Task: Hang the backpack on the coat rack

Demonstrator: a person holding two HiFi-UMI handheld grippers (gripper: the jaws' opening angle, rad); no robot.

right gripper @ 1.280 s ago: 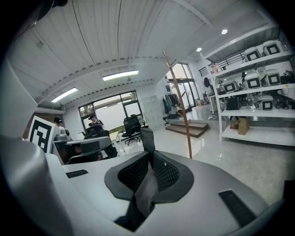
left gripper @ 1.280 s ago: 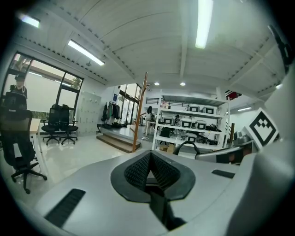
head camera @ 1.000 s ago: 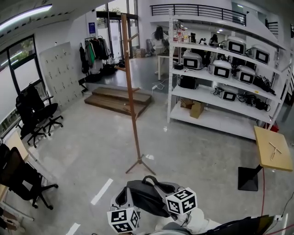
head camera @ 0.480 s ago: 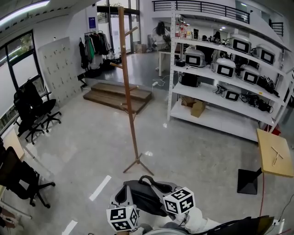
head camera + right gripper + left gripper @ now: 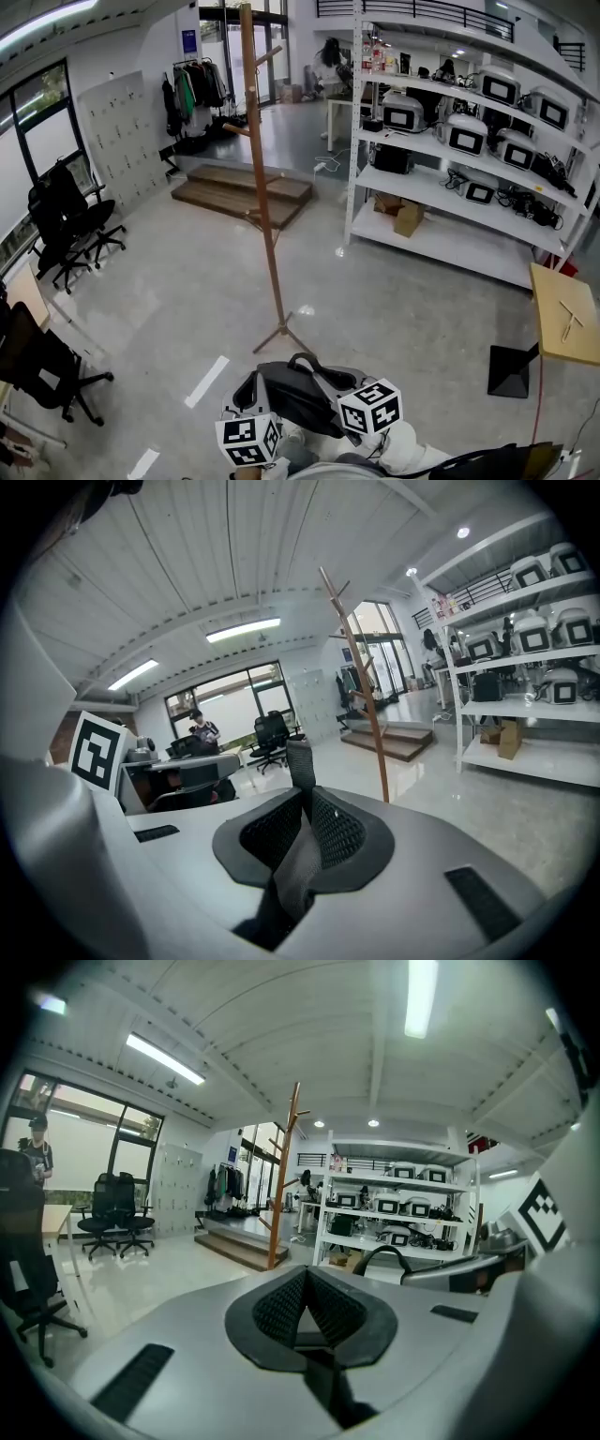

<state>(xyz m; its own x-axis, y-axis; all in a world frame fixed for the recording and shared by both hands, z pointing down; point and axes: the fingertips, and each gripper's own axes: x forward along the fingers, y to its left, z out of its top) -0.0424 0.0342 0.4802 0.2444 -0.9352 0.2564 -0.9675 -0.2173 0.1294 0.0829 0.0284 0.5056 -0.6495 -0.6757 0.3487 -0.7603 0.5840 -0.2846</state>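
Note:
The dark backpack [image 5: 300,394] hangs low in the head view between my two grippers, its top handle [image 5: 314,364] arching up. My left gripper [image 5: 246,408] is on its left side and my right gripper [image 5: 361,394] on its right. In the right gripper view the pads are shut on a grey backpack strap [image 5: 302,761] that sticks up between them. In the left gripper view the pads meet on a dark strap [image 5: 323,1387]. The tall wooden coat rack [image 5: 260,178] stands on the floor just beyond the backpack, also visible as the coat rack [image 5: 283,1194] and the coat rack [image 5: 366,700].
White shelving [image 5: 450,192] loaded with equipment runs along the right. A wood-topped stand [image 5: 565,323] on a black base sits at the right edge. Black office chairs [image 5: 66,225] line the left. A wooden step platform [image 5: 244,192] lies behind the rack. A person [image 5: 328,61] stands far back.
Both grippers have carried the backpack a little closer to the coat rack, which now shows slightly larger. Both grips on the straps are unchanged.

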